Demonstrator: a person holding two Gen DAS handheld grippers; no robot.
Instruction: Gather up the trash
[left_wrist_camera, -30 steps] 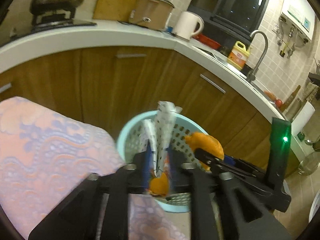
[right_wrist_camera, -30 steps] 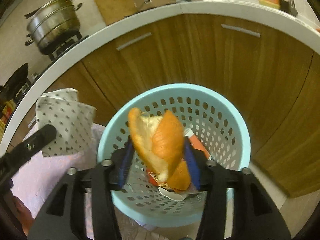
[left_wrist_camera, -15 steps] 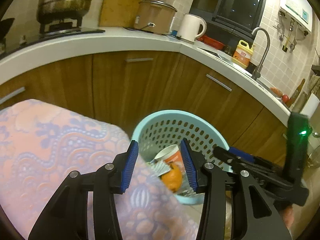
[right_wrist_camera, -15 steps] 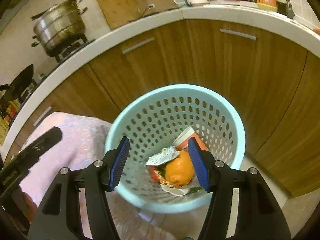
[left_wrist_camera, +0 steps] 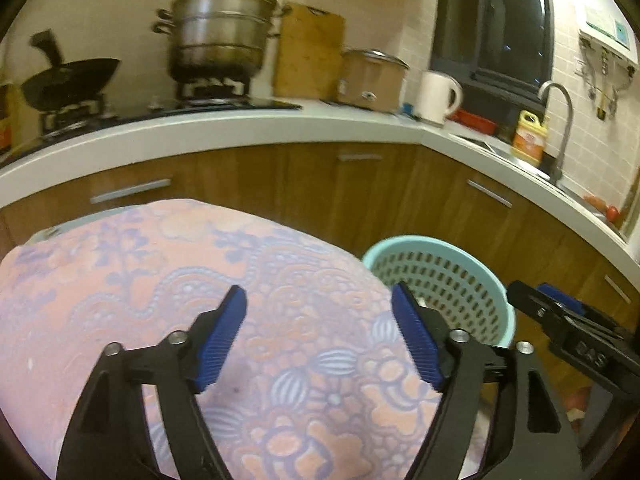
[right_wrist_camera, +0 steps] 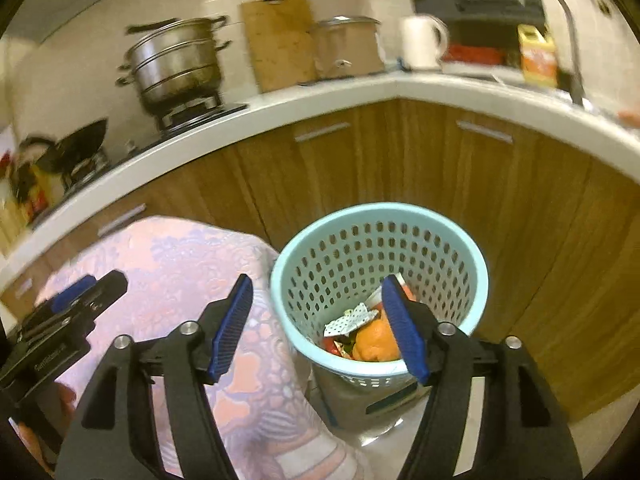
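Both fingers (left_wrist_camera: 416, 340) opened empty, peel (right_wrist_camera: 374, 344), paper (right_wrist_camera: 352, 316) dropped into basket (right_wrist_camera: 440, 216)

The paper (right_wrist_camera: 352, 316) and peel (right_wrist_camera: 376, 346), clamped a second ago, now lie in the basket (right_wrist_camera: 476, 264). Both the left gripper (left_wrist_camera: 318, 334) and right gripper (right_wrist_camera: 316, 326) have just been opening, empty, and are pulled back over the cloth (left_wrist_camera: 160, 264).

My table (left_wrist_camera: 280, 320): pink-purple patterned cloth (right_wrist_camera: 192, 264) covers top, otherwise bare. Light-blue perforated basket (right_wrist_camera: 472, 264) just beside its edge, on floor (right_wrist_camera: 600, 444).
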